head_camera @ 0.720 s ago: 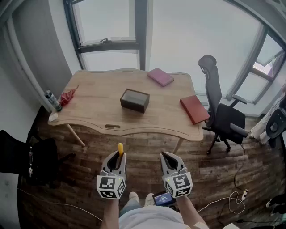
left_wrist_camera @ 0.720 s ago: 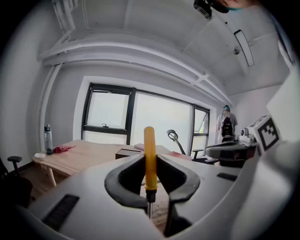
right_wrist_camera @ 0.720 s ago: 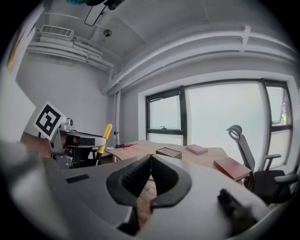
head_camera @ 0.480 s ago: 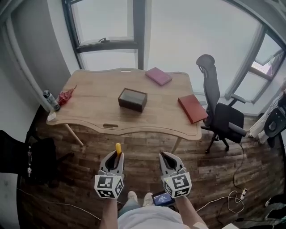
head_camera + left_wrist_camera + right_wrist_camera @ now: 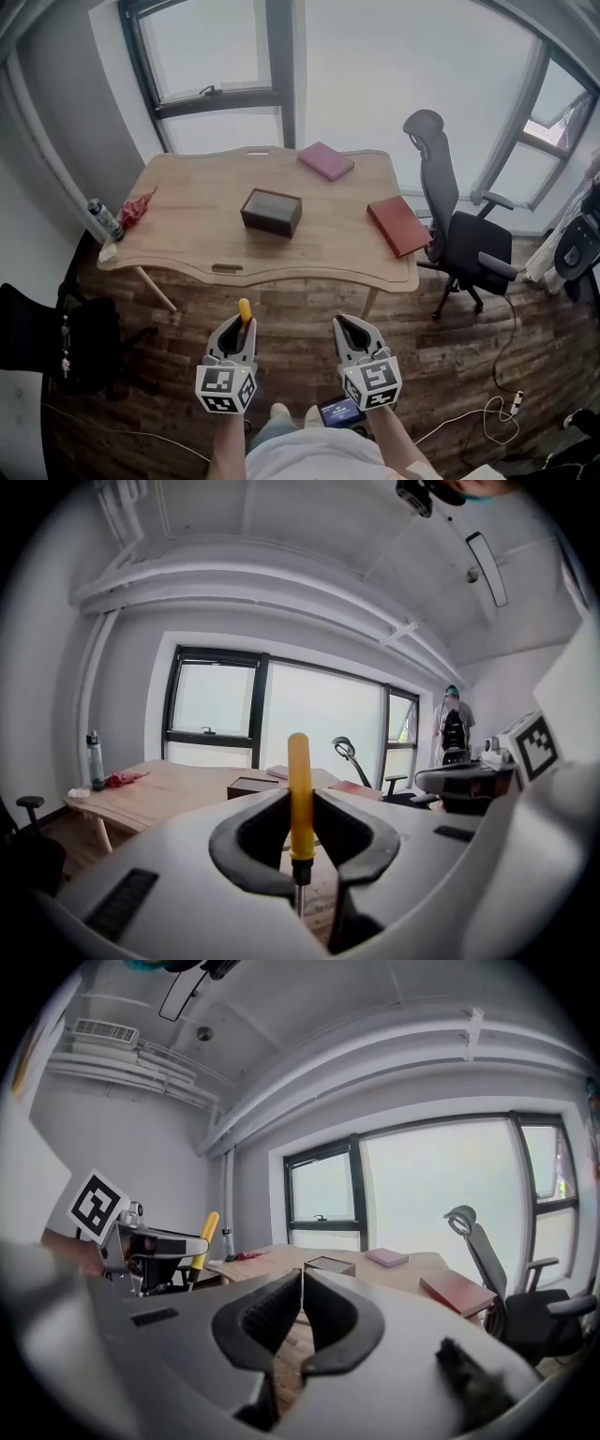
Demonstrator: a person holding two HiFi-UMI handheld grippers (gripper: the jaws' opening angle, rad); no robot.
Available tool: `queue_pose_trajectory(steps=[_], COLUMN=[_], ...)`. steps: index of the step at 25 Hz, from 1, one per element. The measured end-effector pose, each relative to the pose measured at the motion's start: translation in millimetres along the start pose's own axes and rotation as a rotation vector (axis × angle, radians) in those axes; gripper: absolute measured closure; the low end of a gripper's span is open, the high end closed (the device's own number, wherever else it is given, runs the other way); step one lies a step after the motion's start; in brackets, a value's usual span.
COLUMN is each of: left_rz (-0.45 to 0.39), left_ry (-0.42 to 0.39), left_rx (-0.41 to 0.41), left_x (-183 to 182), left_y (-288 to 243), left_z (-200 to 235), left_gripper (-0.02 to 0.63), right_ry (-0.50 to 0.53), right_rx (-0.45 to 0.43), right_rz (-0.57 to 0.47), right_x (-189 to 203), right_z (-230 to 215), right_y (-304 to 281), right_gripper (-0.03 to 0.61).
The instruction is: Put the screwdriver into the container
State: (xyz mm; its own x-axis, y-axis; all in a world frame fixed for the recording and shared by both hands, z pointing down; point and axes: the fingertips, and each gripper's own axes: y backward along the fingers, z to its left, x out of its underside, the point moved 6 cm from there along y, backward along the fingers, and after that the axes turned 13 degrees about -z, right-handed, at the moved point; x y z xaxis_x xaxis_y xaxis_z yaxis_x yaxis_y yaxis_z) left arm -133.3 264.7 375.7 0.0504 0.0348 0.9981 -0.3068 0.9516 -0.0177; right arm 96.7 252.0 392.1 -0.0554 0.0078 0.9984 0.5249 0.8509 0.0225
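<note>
My left gripper [image 5: 240, 330] [image 5: 300, 797] is shut on a screwdriver [image 5: 299, 794] with a yellow handle, which sticks out past the jaw tips [image 5: 245, 310]; its metal shaft runs back between the jaws. My right gripper [image 5: 349, 329] [image 5: 301, 1279] is shut with nothing in it. Both are held over the wood floor, short of the table. The container [image 5: 271, 212] is a dark open box near the middle of the wooden table [image 5: 187, 239]; it also shows in both gripper views [image 5: 251, 785] [image 5: 329, 1265], ahead of the jaws.
A pink book [image 5: 326, 160] lies at the table's back, a red book [image 5: 399, 225] at its right edge. A red rag [image 5: 137, 206] and a bottle [image 5: 103, 218] are at the left end. An office chair [image 5: 459, 230] stands right of the table. Cables [image 5: 487, 422] lie on the floor.
The table and container have shifted slightly left and down in the head view. Both grippers keep their places, the left still holding the screwdriver.
</note>
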Motion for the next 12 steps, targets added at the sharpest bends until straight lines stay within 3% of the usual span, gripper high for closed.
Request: queue_pose_trajectory(steps=[12], left_rz=[-0.008], left_ry=[0.016], left_rx=[-0.02], left_x=[-1.4], left_y=[-20.8], left_z=[12.5], left_gripper=[0.534], right_ry=[-0.006], right_rx=[-0.011], right_rz=[0.004], right_x=[3.3], right_z=[-15.1], right_y=[-19.9], right_gripper=[0.546])
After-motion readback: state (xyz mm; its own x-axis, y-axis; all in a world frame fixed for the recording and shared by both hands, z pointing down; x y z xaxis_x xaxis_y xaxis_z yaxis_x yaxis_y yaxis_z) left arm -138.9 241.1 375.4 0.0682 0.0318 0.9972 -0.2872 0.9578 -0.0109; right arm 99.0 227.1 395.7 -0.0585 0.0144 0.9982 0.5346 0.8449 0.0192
